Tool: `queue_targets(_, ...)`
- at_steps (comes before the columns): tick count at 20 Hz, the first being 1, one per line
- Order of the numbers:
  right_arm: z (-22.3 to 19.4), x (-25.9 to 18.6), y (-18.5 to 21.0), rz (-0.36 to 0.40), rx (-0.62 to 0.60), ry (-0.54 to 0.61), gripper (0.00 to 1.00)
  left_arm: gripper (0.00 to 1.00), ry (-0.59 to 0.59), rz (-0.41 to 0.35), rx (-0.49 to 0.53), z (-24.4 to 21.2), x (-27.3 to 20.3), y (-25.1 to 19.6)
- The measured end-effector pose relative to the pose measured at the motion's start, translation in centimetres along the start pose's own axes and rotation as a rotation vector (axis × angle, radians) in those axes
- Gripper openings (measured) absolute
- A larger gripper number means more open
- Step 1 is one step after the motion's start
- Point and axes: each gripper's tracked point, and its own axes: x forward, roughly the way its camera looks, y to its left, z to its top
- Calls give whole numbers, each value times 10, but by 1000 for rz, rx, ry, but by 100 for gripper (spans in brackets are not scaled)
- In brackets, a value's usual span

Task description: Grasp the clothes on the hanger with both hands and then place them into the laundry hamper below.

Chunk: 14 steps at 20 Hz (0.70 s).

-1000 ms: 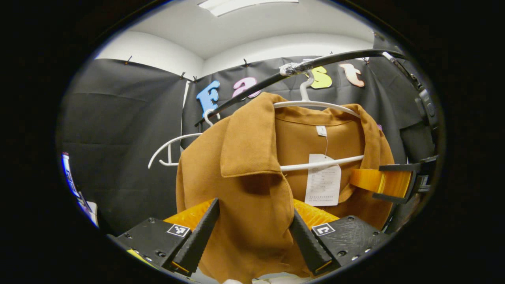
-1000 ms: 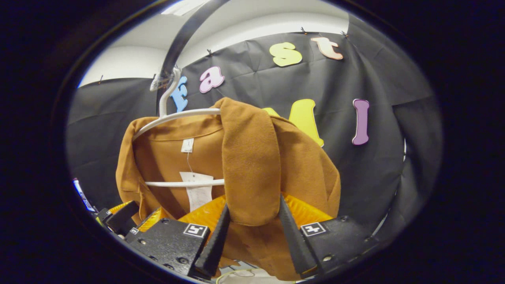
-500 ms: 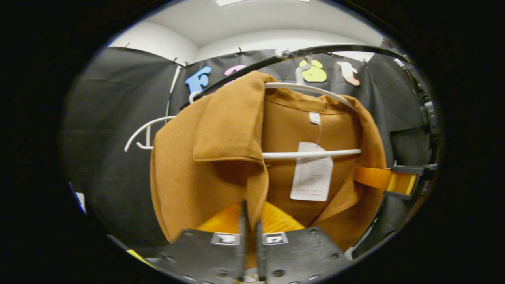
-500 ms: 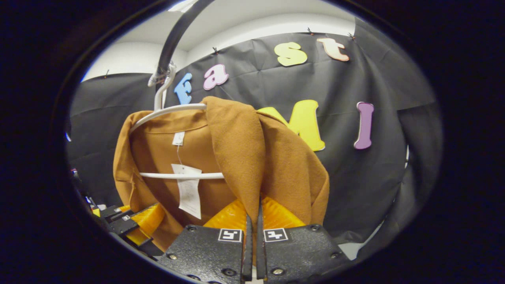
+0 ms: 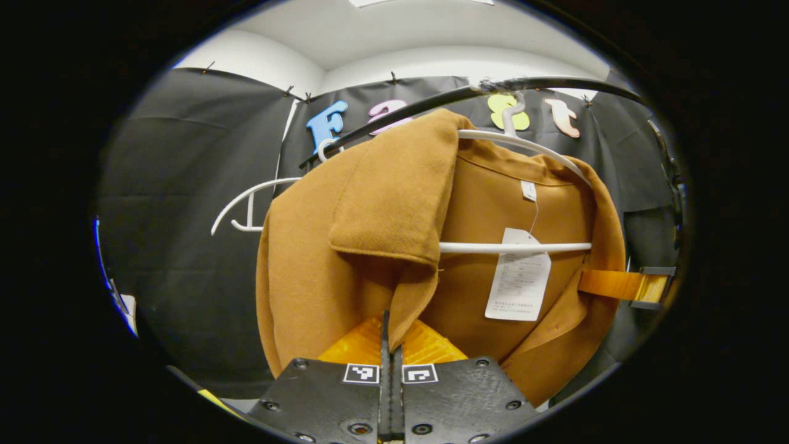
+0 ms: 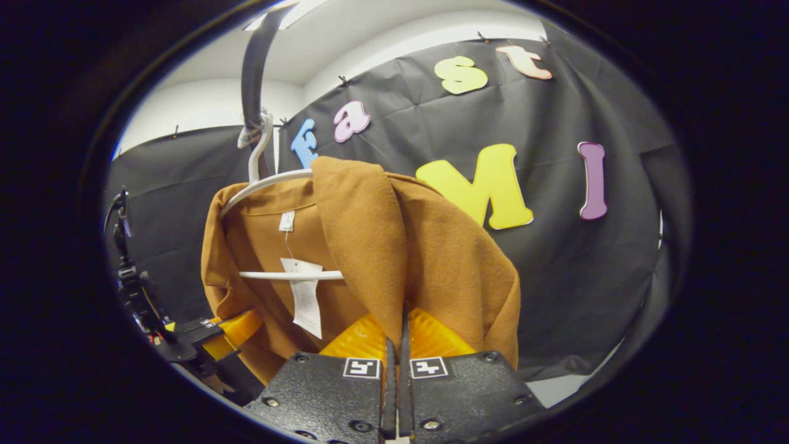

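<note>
Grippers clamp each front edge of the tan woollen jacket (image 5: 370,246) — left gripper (image 5: 390,345), right gripper (image 6: 397,345) — pinching it for lifting off the white plastic hanger (image 5: 524,145).

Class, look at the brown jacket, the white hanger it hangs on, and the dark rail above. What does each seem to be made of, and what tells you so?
Brown jacket: likely a thick woven, wool-like cloth; matte, a fine ribbed weave on the lapel.
White hanger: probably plastic or coated wire; thin, smooth, evenly white.
Dark rail: possibly painted metal tube; slim, faintly glossy, material uncertain.
</note>
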Motion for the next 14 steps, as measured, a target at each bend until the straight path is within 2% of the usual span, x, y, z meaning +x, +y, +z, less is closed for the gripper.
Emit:
queue_targets(1, 0, -2, 3, 35, 17, 4, 5, 0, -2, -5, 0, 0, -2, 0)
queue_targets(2, 2, -4, 9, 93, 40, 2, 5, 5, -15, -21, -11, 5, -5, -2)
queue_targets(3, 5, -5, 17, 174, 72, -2, 5, 5, -23, -36, -18, 10, -6, -3)
queue_targets(4, 9, -6, 23, 233, 108, -10, 5, 0, -25, -46, -18, 14, -8, -1)
queue_targets(5, 11, -10, 27, 287, 142, -10, 5, 0, -38, -48, -13, 21, -9, 1)
queue_targets(7, 20, -23, 29, 380, 223, -32, 5, 5, -54, -45, -6, 34, -12, 5)
queue_targets(9, 32, -34, 31, 443, 288, -53, 5, 5, -74, -47, -23, 48, -16, 8)
queue_targets(10, 39, -37, 32, 469, 314, -63, 5, 0, -86, -46, -33, 56, -18, 11)
queue_targets(12, 50, -41, 33, 513, 357, -77, 5, 0, -116, -43, -56, 73, -21, 17)
queue_targets(13, 56, -42, 34, 531, 382, -88, 4, 5, -131, -37, -65, 82, -22, 20)
queue_targets(14, 63, -43, 31, 535, 403, -104, 5, 3, -144, -22, -66, 90, -23, 29)
